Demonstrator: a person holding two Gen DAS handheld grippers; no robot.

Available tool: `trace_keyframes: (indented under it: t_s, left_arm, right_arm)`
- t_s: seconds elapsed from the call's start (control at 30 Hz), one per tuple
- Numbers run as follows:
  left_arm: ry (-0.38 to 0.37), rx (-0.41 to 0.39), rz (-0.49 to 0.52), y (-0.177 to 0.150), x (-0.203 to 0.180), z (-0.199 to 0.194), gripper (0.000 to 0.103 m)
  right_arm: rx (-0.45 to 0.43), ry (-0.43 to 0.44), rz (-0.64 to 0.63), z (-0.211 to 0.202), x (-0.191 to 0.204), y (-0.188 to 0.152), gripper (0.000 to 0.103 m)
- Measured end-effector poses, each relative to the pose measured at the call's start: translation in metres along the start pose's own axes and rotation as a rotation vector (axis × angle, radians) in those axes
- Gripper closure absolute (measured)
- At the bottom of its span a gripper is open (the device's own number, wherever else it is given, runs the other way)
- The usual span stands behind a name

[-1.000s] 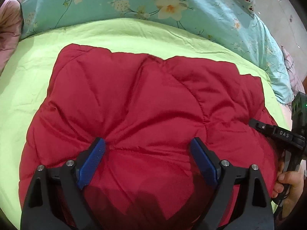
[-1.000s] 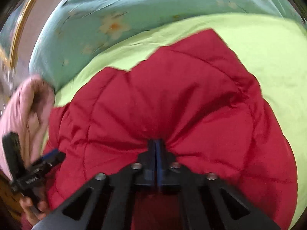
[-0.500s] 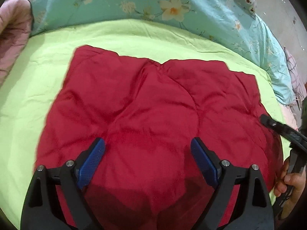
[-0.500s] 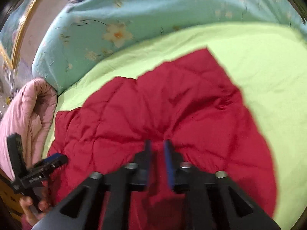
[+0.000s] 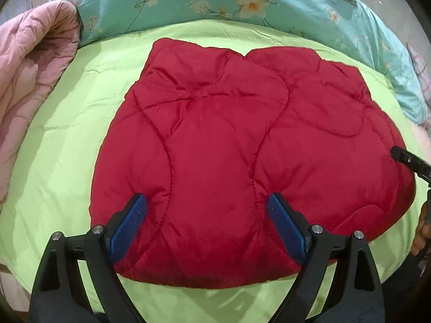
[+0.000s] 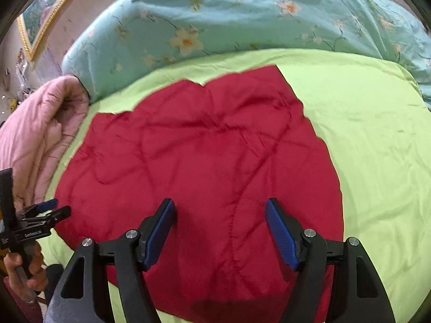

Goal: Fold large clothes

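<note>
A red quilted garment (image 5: 229, 134) lies folded into a puffy, rounded block on the lime green sheet (image 5: 67, 148). My left gripper (image 5: 206, 197) hovers open over its near edge, blue pads wide apart and not pressing the fabric. In the right wrist view the same garment (image 6: 202, 156) fills the middle. My right gripper (image 6: 219, 202) is over its near part with its jaws opening and nothing pinched between them. The left gripper (image 6: 45, 210) shows at the garment's left edge, and the right gripper's tip (image 5: 404, 156) at its right edge.
A pink quilted garment (image 5: 27, 67) is bunched at the left of the bed. A teal floral duvet (image 5: 242, 0) is heaped along the far side. A gold-framed picture (image 6: 35, 27) hangs on the wall. A hand (image 6: 21, 269) holds the left gripper's handle.
The right gripper went from shut on a pinch of red fabric to open and let it go. Both grippers drew back toward the near edge, and the garment settled flat.
</note>
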State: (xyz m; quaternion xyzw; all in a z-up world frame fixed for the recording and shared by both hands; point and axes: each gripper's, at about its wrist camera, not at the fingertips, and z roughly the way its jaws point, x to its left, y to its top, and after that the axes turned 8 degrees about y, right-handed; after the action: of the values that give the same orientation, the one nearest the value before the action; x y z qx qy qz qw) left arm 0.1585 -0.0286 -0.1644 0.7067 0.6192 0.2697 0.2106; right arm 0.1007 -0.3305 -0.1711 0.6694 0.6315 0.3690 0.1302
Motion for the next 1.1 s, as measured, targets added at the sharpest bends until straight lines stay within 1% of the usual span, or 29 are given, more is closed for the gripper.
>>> trace_keyframes:
  t_s: [0.13, 0.27, 0.5, 1.0, 1.1]
  left_arm:
    - [0.026, 0.0, 0.011, -0.001, -0.001, 0.01, 0.0]
    - [-0.003, 0.013, -0.004, -0.001, 0.005, 0.019, 0.0]
    - [0.008, 0.003, 0.007, -0.002, 0.002, 0.022, 0.0]
    - [-0.013, 0.0, 0.003, -0.001, 0.004, 0.027, 0.0]
    - [-0.01, 0.003, 0.01, 0.0, 0.004, 0.028, 0.0]
  right_arm:
    - [0.009, 0.008, 0.01, 0.012, -0.008, -0.006, 0.031]
    - [0.0, 0.045, 0.032, 0.019, -0.018, -0.009, 0.031]
    - [-0.014, 0.067, 0.04, 0.019, -0.022, -0.013, 0.031]
    - [-0.02, 0.086, 0.058, 0.024, -0.024, -0.011, 0.03]
    - [-0.012, 0.07, 0.055, 0.015, -0.016, -0.005, 0.031]
